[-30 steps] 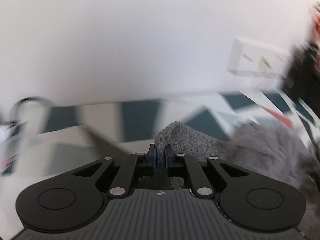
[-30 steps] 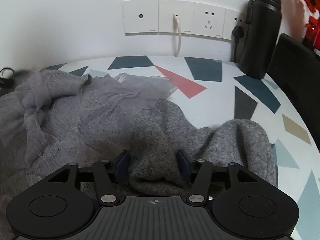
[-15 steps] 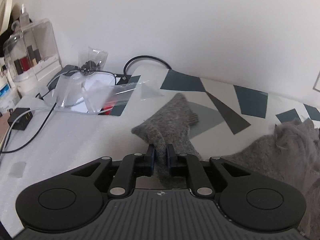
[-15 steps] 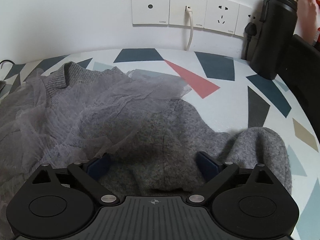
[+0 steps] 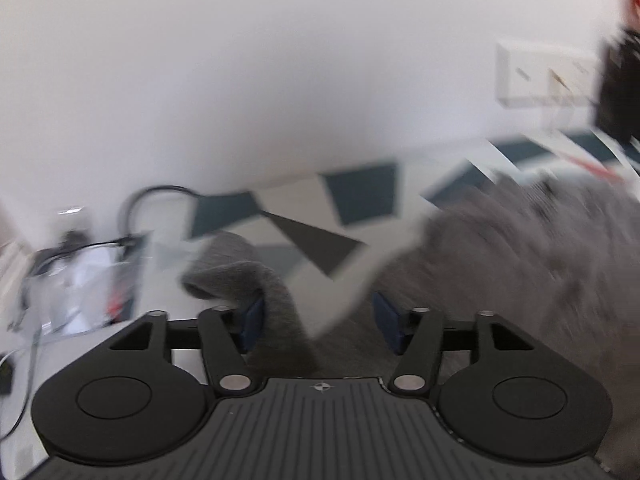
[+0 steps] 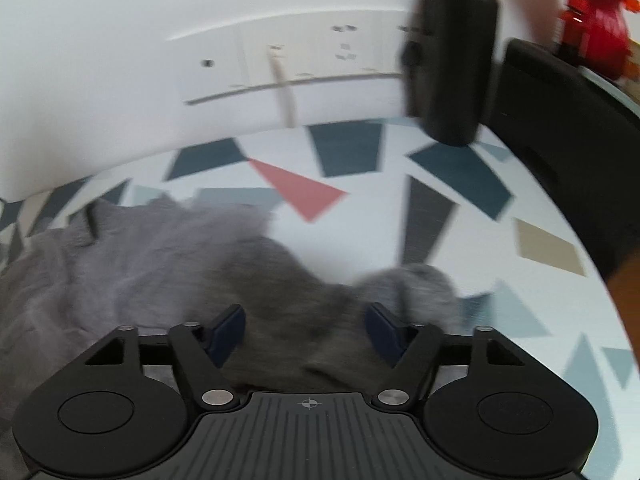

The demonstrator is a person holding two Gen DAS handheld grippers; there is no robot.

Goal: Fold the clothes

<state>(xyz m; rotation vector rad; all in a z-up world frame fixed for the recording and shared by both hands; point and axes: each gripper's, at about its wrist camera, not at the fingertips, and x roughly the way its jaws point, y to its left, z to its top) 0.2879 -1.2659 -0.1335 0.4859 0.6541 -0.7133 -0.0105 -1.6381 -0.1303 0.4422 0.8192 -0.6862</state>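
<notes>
Blur smears the left wrist view. The left gripper (image 5: 318, 318) has its jaws spread, having just been opening. A grey knit sleeve (image 5: 256, 280) of the sweater (image 5: 520, 264) lies between the fingers, against the left pad (image 5: 253, 320) and clear of the right one. Its long axis runs from the gap forward and to the left, ending in a curled cuff ahead of the left finger. The sweater's body spreads ahead of and beyond the right finger on the patterned table (image 5: 360, 196).

In the right wrist view the right gripper (image 6: 306, 334) also stands apart, its jaws having just been closing. A dark grey fold (image 6: 288, 300) of the sweater fills the gap; whether the pads touch it cannot be told. The knit stretches away to the left of the fingers, and a rounded hump (image 6: 420, 284) sits ahead of the right finger. A black bottle (image 6: 456, 52) stands far ahead to the right by the wall sockets (image 6: 280, 60).
</notes>
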